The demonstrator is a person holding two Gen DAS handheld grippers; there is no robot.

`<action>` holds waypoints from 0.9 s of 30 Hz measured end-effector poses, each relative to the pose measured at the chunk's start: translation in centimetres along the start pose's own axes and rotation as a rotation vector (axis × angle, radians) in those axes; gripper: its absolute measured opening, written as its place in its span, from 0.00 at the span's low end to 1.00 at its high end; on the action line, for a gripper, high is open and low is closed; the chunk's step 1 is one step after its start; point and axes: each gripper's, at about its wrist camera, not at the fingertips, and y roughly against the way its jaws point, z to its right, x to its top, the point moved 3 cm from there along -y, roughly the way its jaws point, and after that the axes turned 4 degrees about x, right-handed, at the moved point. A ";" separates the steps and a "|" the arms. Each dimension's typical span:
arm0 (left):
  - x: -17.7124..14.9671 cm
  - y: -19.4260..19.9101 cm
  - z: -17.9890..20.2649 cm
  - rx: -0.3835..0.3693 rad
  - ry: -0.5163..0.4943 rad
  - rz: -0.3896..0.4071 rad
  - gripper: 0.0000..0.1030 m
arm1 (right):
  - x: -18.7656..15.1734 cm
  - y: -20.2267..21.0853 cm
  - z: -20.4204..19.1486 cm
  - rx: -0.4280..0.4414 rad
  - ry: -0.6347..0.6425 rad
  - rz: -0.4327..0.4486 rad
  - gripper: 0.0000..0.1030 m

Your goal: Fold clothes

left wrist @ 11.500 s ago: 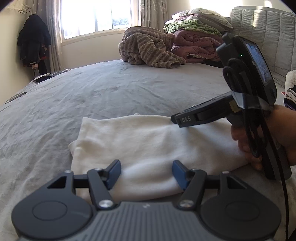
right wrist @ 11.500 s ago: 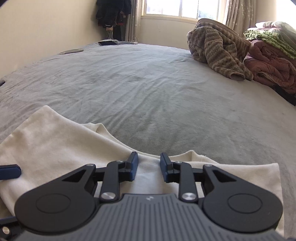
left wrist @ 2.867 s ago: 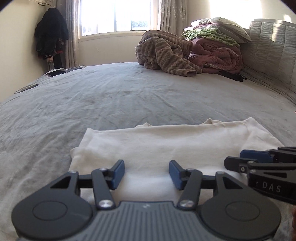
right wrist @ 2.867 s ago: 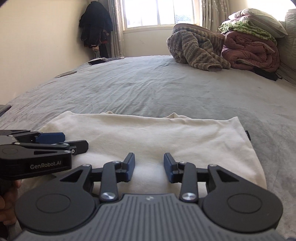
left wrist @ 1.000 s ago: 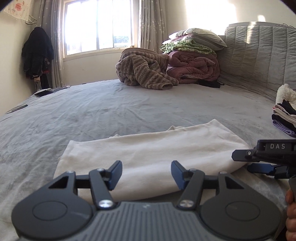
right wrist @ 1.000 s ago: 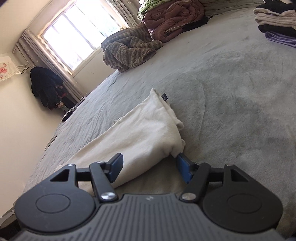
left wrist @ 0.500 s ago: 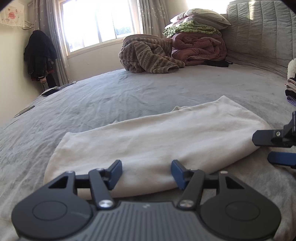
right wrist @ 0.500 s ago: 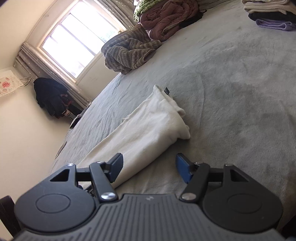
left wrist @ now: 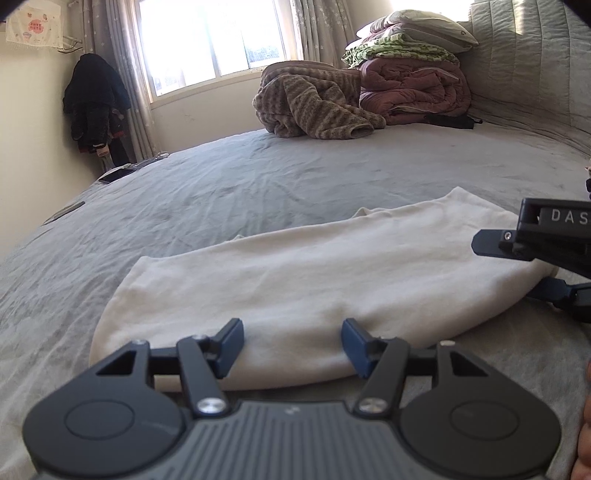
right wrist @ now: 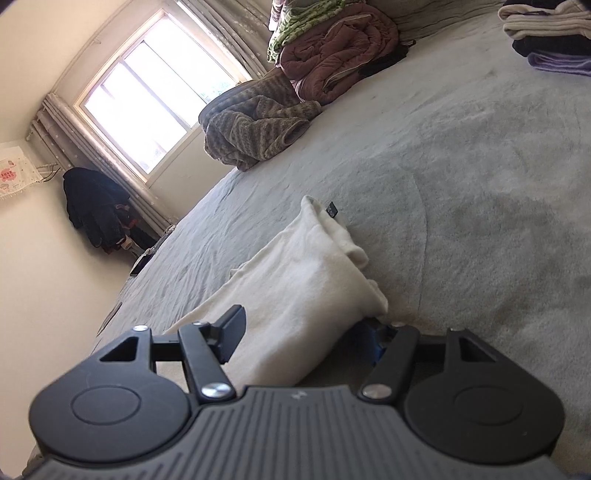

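Across the grey bed cover (left wrist: 258,192) lay the cream garment (left wrist: 314,280), folded into a long band running from near left to far right in the left wrist view. Compared with a second before, the right gripper (right wrist: 306,332) had rolled onto its side and come in at the garment's right end: one finger (left wrist: 491,245) was now above the cloth and the other (left wrist: 550,291) beneath it, so the folded end sat between the jaws. Half a second earlier that end lay clear of the fingers; now the lower pad was hidden under the fabric in the right wrist view. The jaws stood apart and no pinch could be confirmed, the cloth showing no crease from pressure.

The left gripper (left wrist: 291,343) had dipped towards the near long edge of the band. Its jaws were parted, both blue pads (left wrist: 231,343) resting over the cloth edge without closing on it.

Assessment: the lengthwise folds appeared complete, and the change in the right hand's attitude suggested preparation to lift the right end and carry it over to the left for a crosswise fold. A stack of folded clothes (right wrist: 546,33) waited at the far right of the bed; blankets (left wrist: 314,107) lay heaped by the window
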 end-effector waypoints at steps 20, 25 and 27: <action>0.1 0.5 0.2 0.031 -0.010 0.013 0.59 | 0.4 0.1 -1.2 0.010 -0.001 0.089 0.31; 0.2 0.7 0.4 0.041 -0.018 0.037 0.59 | 0.2 -0.8 0.2 -0.011 -0.091 0.036 0.34; 0.4 0.7 0.4 0.053 -0.028 0.051 0.60 | 0.2 -0.8 0.0 -0.009 -0.086 0.034 0.34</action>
